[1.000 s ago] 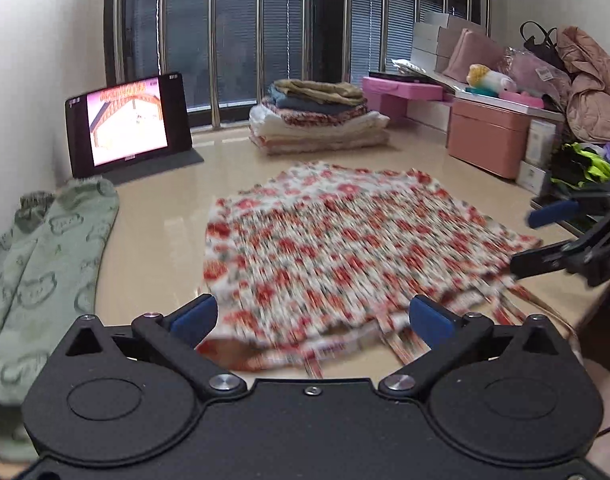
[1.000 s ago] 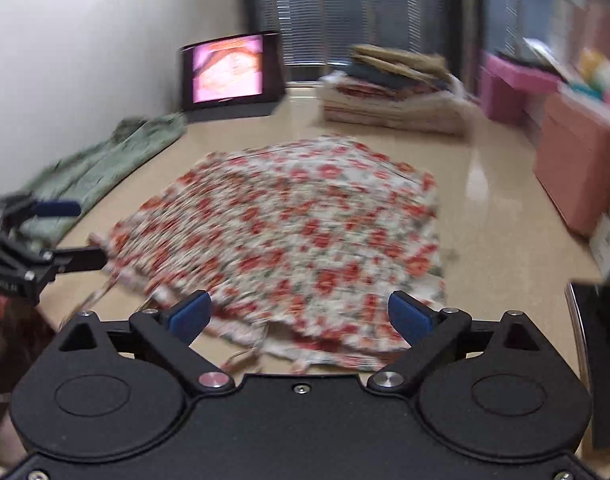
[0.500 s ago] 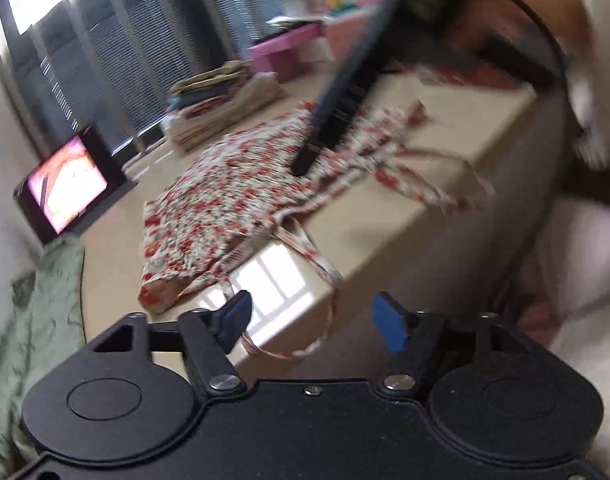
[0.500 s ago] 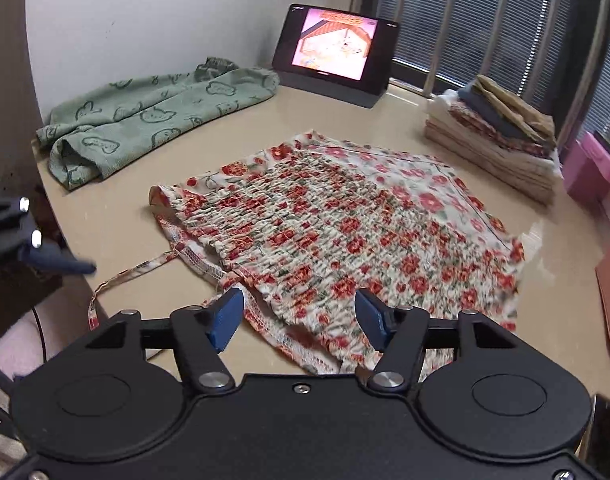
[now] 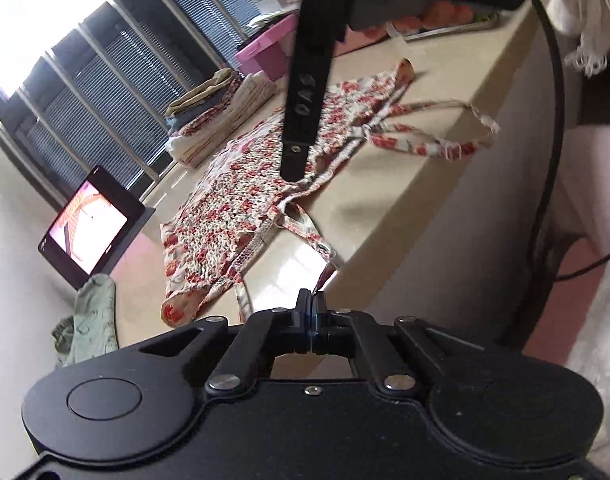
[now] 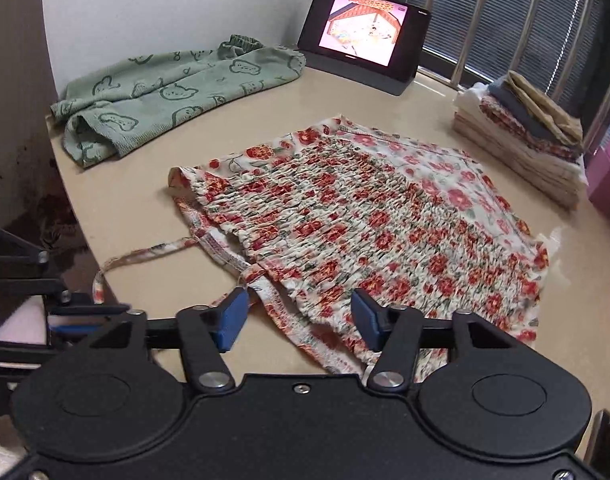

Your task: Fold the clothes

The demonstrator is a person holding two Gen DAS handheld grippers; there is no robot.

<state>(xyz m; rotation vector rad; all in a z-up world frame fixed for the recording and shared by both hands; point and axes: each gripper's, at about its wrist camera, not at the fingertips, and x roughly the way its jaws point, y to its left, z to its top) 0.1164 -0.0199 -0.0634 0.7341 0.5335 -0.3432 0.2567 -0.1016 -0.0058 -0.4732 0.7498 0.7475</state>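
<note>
floral top between right gripper

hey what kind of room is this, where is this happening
Probably a room at home: a floral top spread on a beige table, a stack of folded clothes by a barred window, a tablet playing.

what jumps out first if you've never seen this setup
The red floral top spread flat in the middle of the beige table, its thin straps trailing over the near edge. Behind it a lit tablet leans by the window, with a green bear-print garment on its left and a stack of folded clothes on its right.
</note>
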